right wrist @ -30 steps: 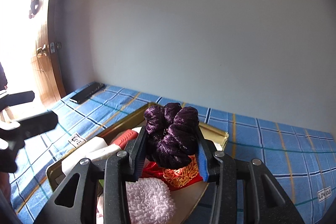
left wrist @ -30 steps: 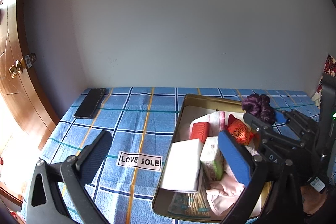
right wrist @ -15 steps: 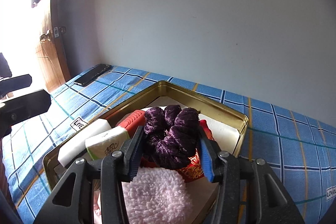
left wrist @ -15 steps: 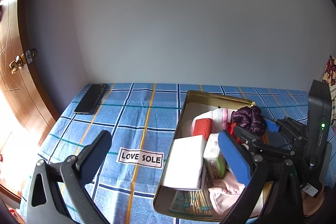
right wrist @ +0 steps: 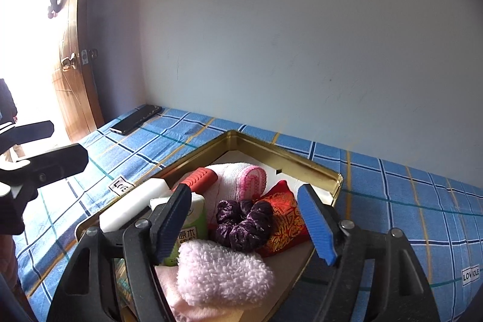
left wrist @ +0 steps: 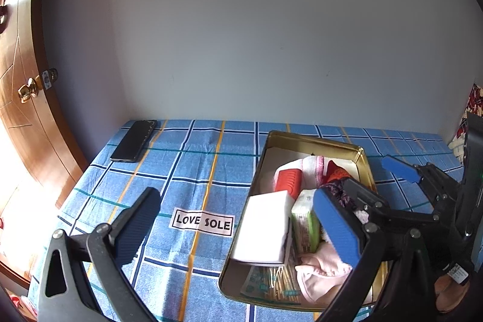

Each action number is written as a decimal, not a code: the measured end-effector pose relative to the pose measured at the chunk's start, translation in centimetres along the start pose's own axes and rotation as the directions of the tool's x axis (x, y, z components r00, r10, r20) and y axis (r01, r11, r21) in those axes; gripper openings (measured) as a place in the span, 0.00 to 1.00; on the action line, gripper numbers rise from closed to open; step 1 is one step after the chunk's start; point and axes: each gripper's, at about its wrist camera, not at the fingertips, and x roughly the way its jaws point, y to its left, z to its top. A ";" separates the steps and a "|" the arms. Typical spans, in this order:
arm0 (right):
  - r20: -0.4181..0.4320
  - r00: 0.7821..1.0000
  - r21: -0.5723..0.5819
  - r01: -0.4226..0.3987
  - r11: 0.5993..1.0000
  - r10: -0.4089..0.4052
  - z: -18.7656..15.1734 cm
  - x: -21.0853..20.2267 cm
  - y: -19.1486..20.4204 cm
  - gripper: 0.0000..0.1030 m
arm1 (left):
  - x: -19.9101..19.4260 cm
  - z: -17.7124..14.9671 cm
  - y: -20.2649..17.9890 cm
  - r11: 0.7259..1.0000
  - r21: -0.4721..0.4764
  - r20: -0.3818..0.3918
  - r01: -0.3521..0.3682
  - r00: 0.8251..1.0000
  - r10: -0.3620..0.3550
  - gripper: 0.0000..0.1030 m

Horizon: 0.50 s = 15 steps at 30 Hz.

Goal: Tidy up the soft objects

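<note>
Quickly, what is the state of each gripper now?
Left gripper: open, holding nothing.
Right gripper: open, jaws just opened; purple scrunchie lies released between them.

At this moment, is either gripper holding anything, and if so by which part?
Nothing is held. The right gripper has just been opening; the purple scrunchie lies free in the tin between its fingers. The left gripper is open over the cloth.

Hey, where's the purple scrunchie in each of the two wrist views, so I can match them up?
Left wrist view: the purple scrunchie is right of centre, mostly hidden behind the left gripper's blue pad, inside the gold tin.
Right wrist view: it lies low in the centre, in the tin, between the spread pads of the right gripper, beside the red embroidered pouch.
Shared landmark: the black phone on the blue checked cloth.
</note>
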 end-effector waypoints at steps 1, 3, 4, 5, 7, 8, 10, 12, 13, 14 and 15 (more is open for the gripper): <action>0.004 1.000 0.000 0.001 1.000 -0.001 0.1 -0.3 0.0 0.73 | -0.2 0.0 -0.1 1.000 -0.001 0.006 -0.003 1.000 0.003 1.00; 0.020 1.000 -0.001 0.006 1.000 -0.006 0.2 -1.1 -0.1 0.73 | -0.5 -0.1 -0.4 1.000 0.003 0.016 -0.012 1.000 0.012 1.00; 0.024 1.000 -0.001 0.006 1.000 -0.006 0.3 -1.4 -0.1 0.73 | -0.6 -0.2 -0.5 1.000 0.003 0.020 -0.014 1.000 0.014 1.00; 0.031 0.999 -0.002 0.005 1.000 -0.005 0.3 -1.8 -0.1 0.73 | -0.7 -0.2 -0.6 1.000 0.002 0.020 -0.012 1.000 0.012 1.00; 0.042 0.999 -0.006 0.006 1.000 -0.006 0.3 -2.4 0.0 0.74 | -0.8 -0.3 -0.9 1.000 -0.001 0.018 -0.009 1.000 0.009 1.00; 0.047 0.999 -0.010 0.008 1.000 -0.007 0.3 -2.7 0.0 0.74 | -0.9 -0.3 -1.1 1.000 0.000 0.018 -0.009 1.000 0.009 1.00; 0.052 0.999 -0.015 0.009 1.000 -0.009 0.3 -3.1 0.0 0.74 | -1.0 -0.3 -1.3 1.000 0.001 0.015 -0.008 1.000 0.008 1.00; 0.061 0.998 -0.010 0.011 1.000 -0.010 0.3 -3.7 -0.3 0.74 | -1.2 -0.2 -1.5 1.000 -0.002 0.015 -0.003 1.000 0.003 1.00; 0.066 0.998 -0.005 0.010 1.000 -0.010 0.3 -4.0 -0.5 0.74 | -1.4 -0.2 -1.6 1.000 -0.003 0.017 -0.003 1.000 0.003 1.00; 0.069 0.998 -0.001 0.011 1.000 -0.011 0.3 -4.2 -0.6 0.74 | -1.5 -0.2 -1.7 1.000 -0.003 0.020 -0.002 1.000 0.002 1.00; 0.074 0.997 0.005 0.012 1.000 -0.012 0.3 -4.4 -0.8 0.74 | -1.7 -0.2 -1.8 1.000 -0.005 0.023 -0.001 1.000 0.001 1.00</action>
